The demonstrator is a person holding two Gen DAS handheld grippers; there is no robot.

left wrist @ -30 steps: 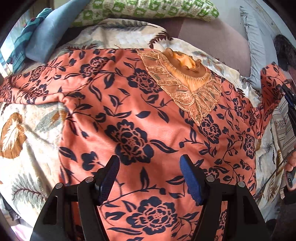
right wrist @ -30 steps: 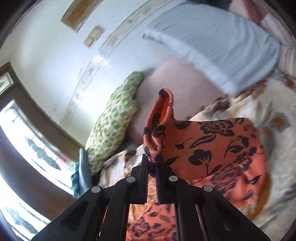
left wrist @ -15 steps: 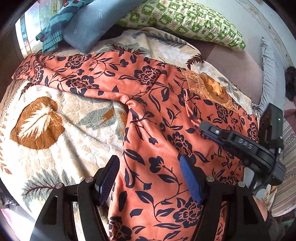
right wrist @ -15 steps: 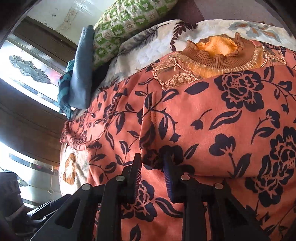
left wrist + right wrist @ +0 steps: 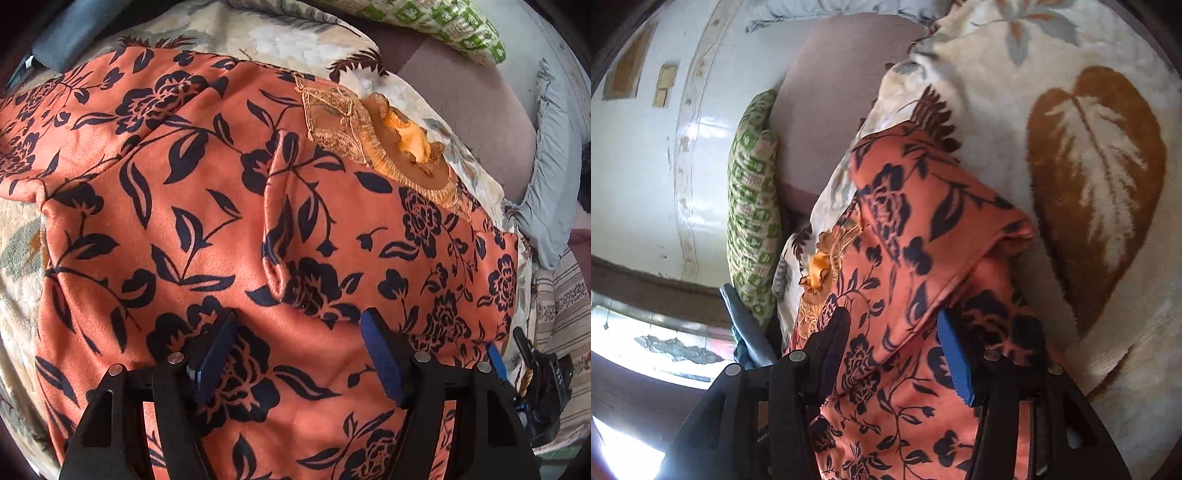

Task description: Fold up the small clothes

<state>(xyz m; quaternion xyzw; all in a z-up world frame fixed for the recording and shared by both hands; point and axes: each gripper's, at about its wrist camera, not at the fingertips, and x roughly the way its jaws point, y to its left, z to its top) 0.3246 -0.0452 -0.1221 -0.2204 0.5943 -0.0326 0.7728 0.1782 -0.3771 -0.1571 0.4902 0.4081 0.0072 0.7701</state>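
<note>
Orange velvety fabric with dark flowers — the garment (image 5: 229, 206) — lies spread on the leaf-patterned blanket (image 5: 1108, 92) of the bed, its collar (image 5: 399, 147) toward one o'clock in the left view. The left gripper (image 5: 297, 354) hovers over it, jaws opening wide, gripping nothing. The right gripper (image 5: 892, 354) has jaws opening too, a folded sleeve (image 5: 942, 221) lying between them, unpinched. Risk — slippery cloth may slide and undo the fold, and the central ridge (image 5: 279, 221) could get creased in.

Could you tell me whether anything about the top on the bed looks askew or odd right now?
Yes, slightly. A raised pinched ridge runs down the middle of the top, so it does not lie flat. In the right wrist view, the folded-over sleeve lies slanted, its cuff end bunched beside the blanket.
</note>
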